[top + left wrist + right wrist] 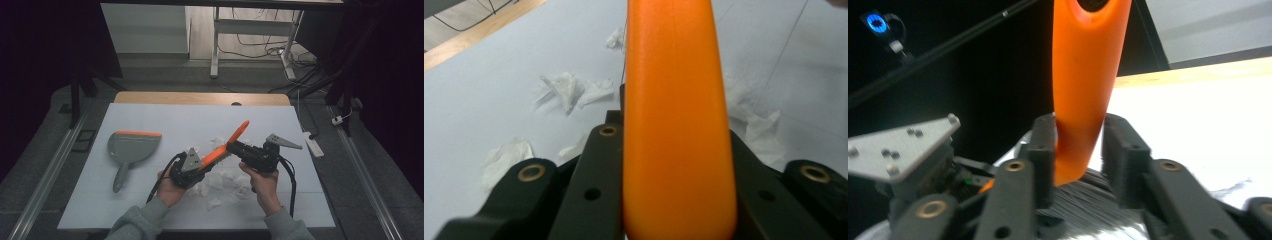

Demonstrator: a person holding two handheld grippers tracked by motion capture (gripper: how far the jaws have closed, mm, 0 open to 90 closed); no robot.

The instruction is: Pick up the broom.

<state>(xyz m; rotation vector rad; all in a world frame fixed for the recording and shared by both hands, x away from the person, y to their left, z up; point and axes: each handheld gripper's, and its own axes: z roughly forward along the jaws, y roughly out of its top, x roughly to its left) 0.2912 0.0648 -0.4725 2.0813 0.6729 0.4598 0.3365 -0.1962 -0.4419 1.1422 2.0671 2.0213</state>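
A hand brush with an orange handle is held up over the white table, slanting up to the right. My left gripper is shut on its lower orange part, with both jaws tight against it. My right gripper stands around the handle higher up. Its jaws are open, and a gap shows between one pad and the handle. Dark bristles show below the right jaws. A grey dustpan with an orange lip lies flat at the left of the table.
Several crumpled white paper scraps lie scattered on the white table sheet under and around the hands, and also appear in the left gripper view. A wooden table edge runs along the far side.
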